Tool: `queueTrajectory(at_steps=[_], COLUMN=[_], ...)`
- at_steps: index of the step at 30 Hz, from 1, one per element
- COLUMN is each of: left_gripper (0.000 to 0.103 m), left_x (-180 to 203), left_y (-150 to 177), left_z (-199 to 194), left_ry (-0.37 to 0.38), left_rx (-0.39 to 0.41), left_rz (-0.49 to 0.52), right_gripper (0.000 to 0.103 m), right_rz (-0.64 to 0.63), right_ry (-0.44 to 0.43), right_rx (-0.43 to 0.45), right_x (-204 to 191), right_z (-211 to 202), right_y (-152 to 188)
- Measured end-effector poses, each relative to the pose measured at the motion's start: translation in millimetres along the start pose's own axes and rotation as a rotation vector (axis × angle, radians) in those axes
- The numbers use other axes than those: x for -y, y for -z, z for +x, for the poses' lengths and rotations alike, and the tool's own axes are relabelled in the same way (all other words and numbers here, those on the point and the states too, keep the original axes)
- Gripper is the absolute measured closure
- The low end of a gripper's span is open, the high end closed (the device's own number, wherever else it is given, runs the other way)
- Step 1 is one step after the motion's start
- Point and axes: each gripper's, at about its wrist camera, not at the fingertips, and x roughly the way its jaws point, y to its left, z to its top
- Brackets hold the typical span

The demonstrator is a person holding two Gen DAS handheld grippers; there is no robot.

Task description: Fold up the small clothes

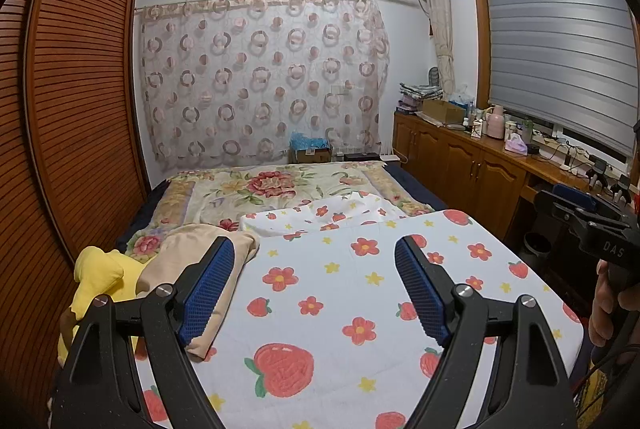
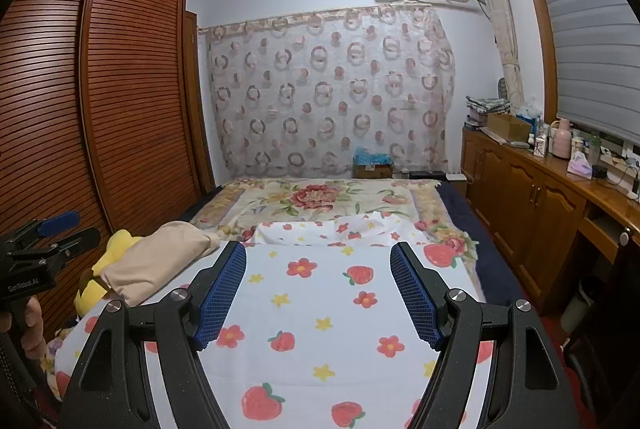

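Both the left gripper (image 1: pixel 314 289) and right gripper (image 2: pixel 318 293) gape empty; the crumpled beige cotton garment (image 1: pixel 208 261) lies at ten o'clock.

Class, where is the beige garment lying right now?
In both wrist views the beige garment lies at the left edge of the strawberry-print sheet, resting partly on the yellow garment, near the wardrobe.

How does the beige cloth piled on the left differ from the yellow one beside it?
The beige folded-over fabric garment lies on top, nearer the strawberry-print white cover; the bright yellow crumpled garment sits under and behind it, towards the wardrobe. The beige one shows a broad smooth surface; the yellow one is bunched and mostly hidden. Both are small, plain-coloured, and touched by neither gripper.
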Motion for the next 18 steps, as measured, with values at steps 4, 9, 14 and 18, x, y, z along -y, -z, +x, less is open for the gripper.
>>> queueTrajectory(at_steps=[4,9,14,18], left_gripper=[0.020,0.020,0.020,0.020], left_x=[-0.7,-1.0,-0.8,-0.2], left_y=[0.6,0.8,0.6,0.2], left_z=[0.4,0.4,-0.7,-2.7], left_ry=[0.000,-0.001,-0.003,-0.006], left_rx=[0.000,-0.001,0.002,0.002], left_rz=[0.000,0.001,-0.001,-0.002], right_gripper=[0.027,0.027,0.027,0.027], right_rz=[0.000,-0.002,-0.002,-0.002], right_ry=[-0.001,0.000,0.000,-0.001], right_rx=[0.000,0.002,0.002,0.002], right_x=[0.8,1.4,0.8,0.8], right_z=[0.2,0.5,0.3,0.3], right_y=[0.1,-0.1,0.5,0.8])
